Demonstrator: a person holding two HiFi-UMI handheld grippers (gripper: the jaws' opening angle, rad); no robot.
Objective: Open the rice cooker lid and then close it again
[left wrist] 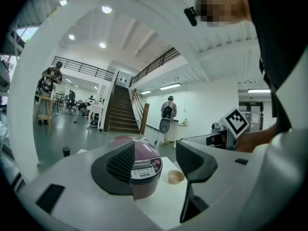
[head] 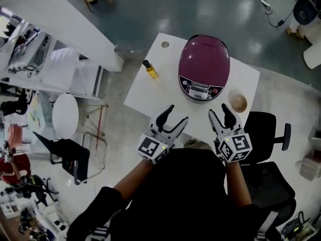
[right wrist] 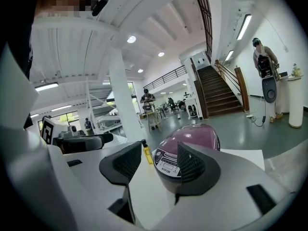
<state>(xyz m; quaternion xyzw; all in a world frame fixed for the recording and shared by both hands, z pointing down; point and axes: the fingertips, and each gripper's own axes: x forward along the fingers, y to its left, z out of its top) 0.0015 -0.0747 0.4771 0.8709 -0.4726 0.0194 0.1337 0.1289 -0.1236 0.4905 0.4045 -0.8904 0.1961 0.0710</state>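
Observation:
A purple rice cooker (head: 204, 66) with its lid down stands at the middle of a small white table (head: 145, 92); its control panel faces me. My left gripper (head: 172, 116) hovers open over the table's near edge, left of the cooker's front. My right gripper (head: 222, 113) is open too, just right of the front. Neither touches the cooker. In the left gripper view the rice cooker (left wrist: 139, 165) shows between the open jaws of the left gripper (left wrist: 155, 163). In the right gripper view the rice cooker (right wrist: 185, 153) sits ahead of the right gripper (right wrist: 159, 163), partly behind its right jaw.
A small bottle of yellow liquid (head: 150, 69) stands left of the cooker, a tan bowl (head: 237, 103) at its right front. A black office chair (head: 273, 134) is close on the right; a rack and round stool (head: 65, 115) on the left. People stand far off.

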